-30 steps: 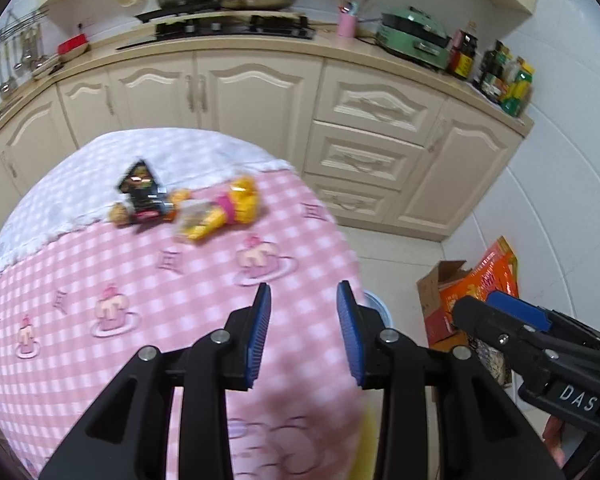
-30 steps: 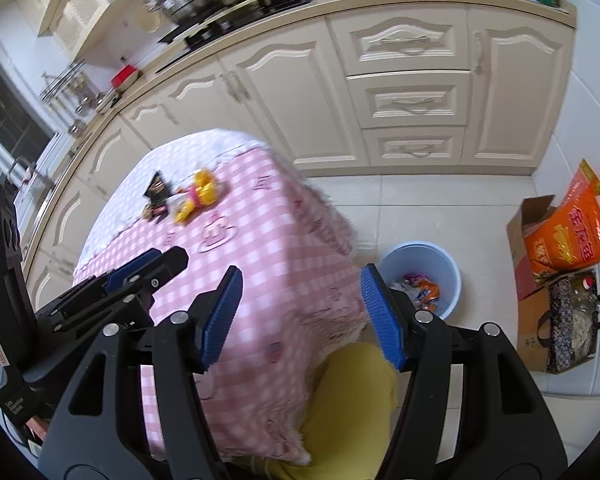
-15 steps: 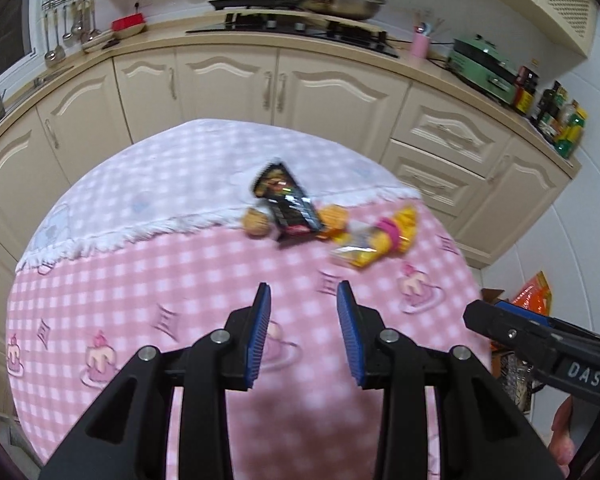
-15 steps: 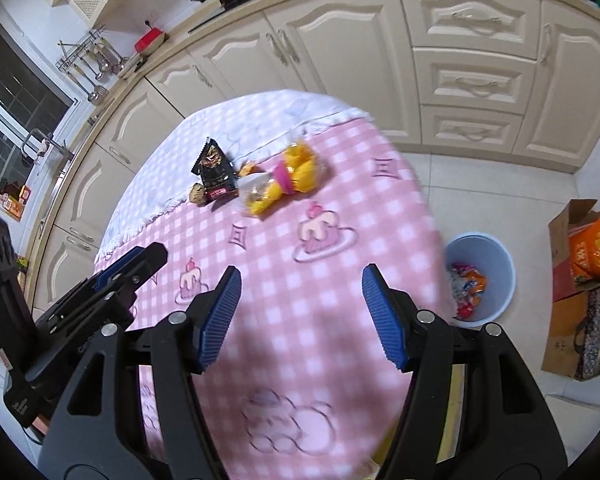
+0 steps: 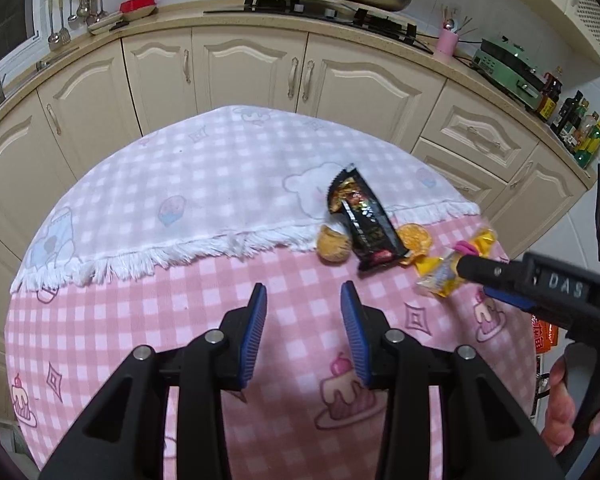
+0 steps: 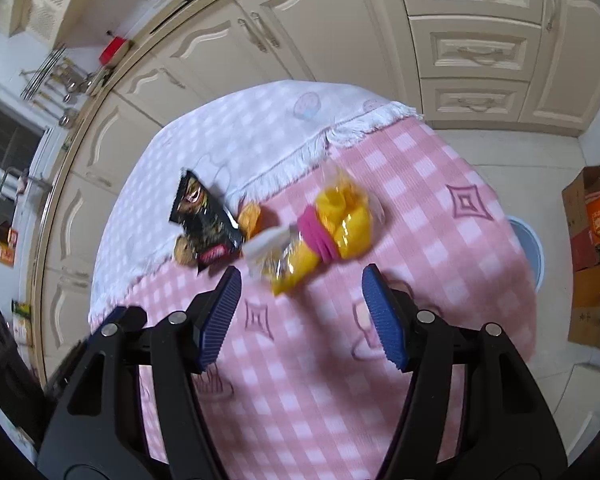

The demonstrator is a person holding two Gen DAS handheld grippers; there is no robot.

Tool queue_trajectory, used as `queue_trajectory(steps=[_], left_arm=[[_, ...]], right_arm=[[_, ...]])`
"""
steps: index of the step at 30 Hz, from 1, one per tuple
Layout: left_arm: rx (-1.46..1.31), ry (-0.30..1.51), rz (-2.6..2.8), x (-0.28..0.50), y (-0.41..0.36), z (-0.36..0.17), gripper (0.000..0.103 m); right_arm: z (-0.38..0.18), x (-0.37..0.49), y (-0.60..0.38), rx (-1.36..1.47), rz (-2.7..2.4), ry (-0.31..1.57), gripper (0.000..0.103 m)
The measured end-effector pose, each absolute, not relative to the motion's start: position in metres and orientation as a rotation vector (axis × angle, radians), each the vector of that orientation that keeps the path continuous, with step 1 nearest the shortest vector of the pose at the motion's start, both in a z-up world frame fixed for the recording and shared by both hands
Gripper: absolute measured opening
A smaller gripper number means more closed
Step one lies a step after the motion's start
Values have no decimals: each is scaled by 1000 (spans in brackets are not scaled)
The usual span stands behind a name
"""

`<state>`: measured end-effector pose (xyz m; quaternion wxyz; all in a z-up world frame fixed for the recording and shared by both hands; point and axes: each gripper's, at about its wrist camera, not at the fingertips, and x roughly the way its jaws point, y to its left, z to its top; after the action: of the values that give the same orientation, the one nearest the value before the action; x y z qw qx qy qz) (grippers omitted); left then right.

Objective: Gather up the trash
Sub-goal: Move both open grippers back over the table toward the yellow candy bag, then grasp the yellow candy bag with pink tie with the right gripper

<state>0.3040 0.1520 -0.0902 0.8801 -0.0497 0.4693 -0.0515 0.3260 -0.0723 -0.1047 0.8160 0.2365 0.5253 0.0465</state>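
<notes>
The right gripper (image 6: pixel 302 312) gaped wide, empty, with the yellow wrapper (image 6: pixel 324 240) at twelve o'clock. The left gripper (image 5: pixel 303 322) stood narrower, empty; the black wrapper (image 5: pixel 362 220) lay at one o'clock.

Both views are brightly and evenly lit by diffuse daylight; a window (image 6: pixel 4 152) at 9 o'clock in the right wrist view is the apparent source. Shadows are soft: faint grey patches lie on the tablecloth (image 5: pixel 180 184) beneath the left gripper (image 5: pixel 304 324). The left wrist view is sharp. The right wrist view shows motion blur, smearing the yellow wrapper (image 6: pixel 324 236) and the checks. Strong fisheye bending curves the cabinets (image 5: pixel 256 68), with black vignetting in every corner.
</notes>
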Motion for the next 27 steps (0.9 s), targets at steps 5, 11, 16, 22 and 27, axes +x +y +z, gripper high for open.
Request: queue_trajectory(steps=[5,11,16,22,27], left_arm=[[-118,998,-129,313,157,-102,38],[-127,1022,-129,320,159,-111,41],[-118,1014,-140,323,156,-114,42],[-99,986,-191,326,144,-112,42],[-20,960,-194,332,130,-113,42]], right_arm=[[-112,345,-70,462,22,1121,63],[-113,356,-56,327,25,1083,59],[-117,354,-60,333,102,1062,27],[-117,340,-77,400,181,1072,25],[-111,328,-92,437,206,1045,25]])
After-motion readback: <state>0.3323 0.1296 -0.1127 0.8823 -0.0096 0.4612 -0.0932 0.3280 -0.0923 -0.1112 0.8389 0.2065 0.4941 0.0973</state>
